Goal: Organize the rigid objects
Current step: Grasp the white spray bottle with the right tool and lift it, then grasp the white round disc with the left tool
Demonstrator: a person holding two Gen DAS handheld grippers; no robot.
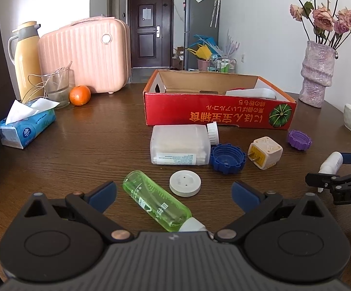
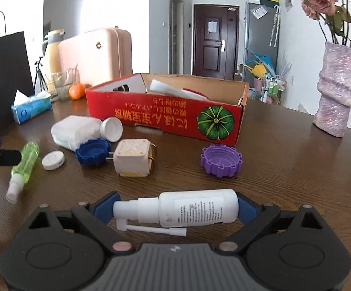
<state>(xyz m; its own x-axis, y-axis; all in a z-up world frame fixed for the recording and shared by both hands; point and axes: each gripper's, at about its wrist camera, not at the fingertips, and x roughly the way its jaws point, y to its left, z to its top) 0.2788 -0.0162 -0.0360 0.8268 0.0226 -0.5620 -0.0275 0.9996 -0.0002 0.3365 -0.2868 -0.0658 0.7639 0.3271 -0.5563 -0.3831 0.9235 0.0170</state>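
Ahead of the right hand-held gripper (image 2: pixel 175 208) the bench (image 2: pixel 284 169) is crowded: a purple ridged cap (image 2: pixel 221 160) lies just beyond its right finger, a cream plug adapter (image 2: pixel 133 158) and a blue ridged cap (image 2: pixel 93 152) stand further ahead to the left, and a red cardboard box (image 2: pixel 165 118) closes off the far side. A rough lilac vase (image 2: pixel 338 89) is seen well off to the right.

The white spray bottle (image 2: pixel 187 209) is spanned end to end by the right hand-held gripper: its smooth plastic base is pressed against the right blue pad and its nozzle head meets the left one, so it is grasped lengthwise with the jaws wide. Its long axis is laid crosswise between the fingers, nozzle toward the left, with a thin white tube hanging beneath.

The left hand-held gripper (image 1: pixel 174 192) is held released, jaws spread apart. Between its fingers, untouched, a clear green bottle (image 1: pixel 156 203) is laid on the dark wood-grain bench, its white cap end pointed back toward the gripper body and its rounded bottom angled away to the left. A flat white round lid (image 1: pixel 185 183) is found just beside it, and a frosted rectangular container (image 1: pixel 180 145) lies beyond, on its side.
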